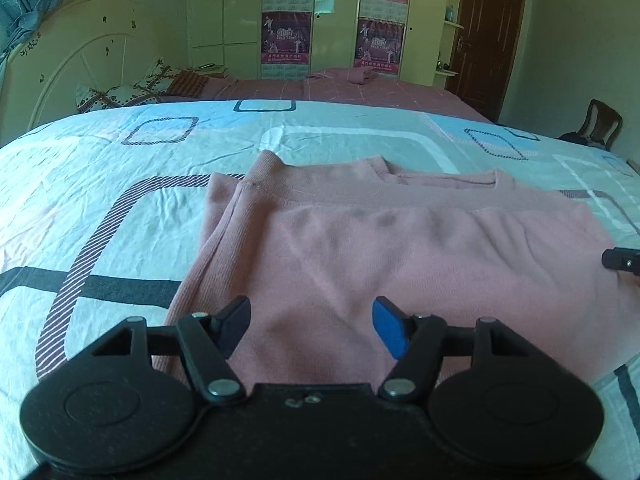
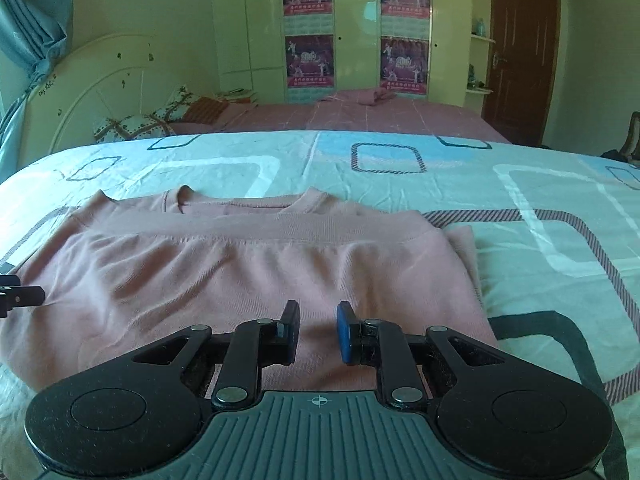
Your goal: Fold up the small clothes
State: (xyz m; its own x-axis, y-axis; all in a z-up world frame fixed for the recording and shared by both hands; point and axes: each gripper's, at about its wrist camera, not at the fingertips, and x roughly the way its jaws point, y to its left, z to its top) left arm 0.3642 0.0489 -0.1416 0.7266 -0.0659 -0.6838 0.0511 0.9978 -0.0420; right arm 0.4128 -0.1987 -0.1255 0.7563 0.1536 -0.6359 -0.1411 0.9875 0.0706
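While both tools hang over the bed, the pink knit top [image 1: 400,256] lies flat on the pale blue and white bedsheet with rounded-square outlines [image 1: 120,160], folded so the ribbed hem band crosses just below the neckline, with a narrow strip of pink cloth sticking out along one side. Left gripper [image 1: 310,330] sits above the near edge of the top, jaws well apart, nothing between them (only cloth seen below, can't tell if the tips touch it). One finger shows a blue pad [image 1: 390,334], the other finger is black. Right gripper [image 2: 318,332] is over the same near edge further along, jaws drawn close with a narrow gap left, nothing clamped in that gap. Each camera catches the tip of the other tool at the frame edge: in the right wrist view the left gripper's black tip [image 2: 22,296] rests at the top's side edge. Behind the sheet, a second bed with a dusty-pink grid-pattern cover [image 2: 400,120], patterned pillows [image 2: 132,126] by a cream curved headboard [image 2: 104,80], a pale green wardrobe with dark posters on its doors [image 2: 356,28], a dark brown door [image 2: 520,48], a blue curtain [image 2: 32,12] at the left edge.
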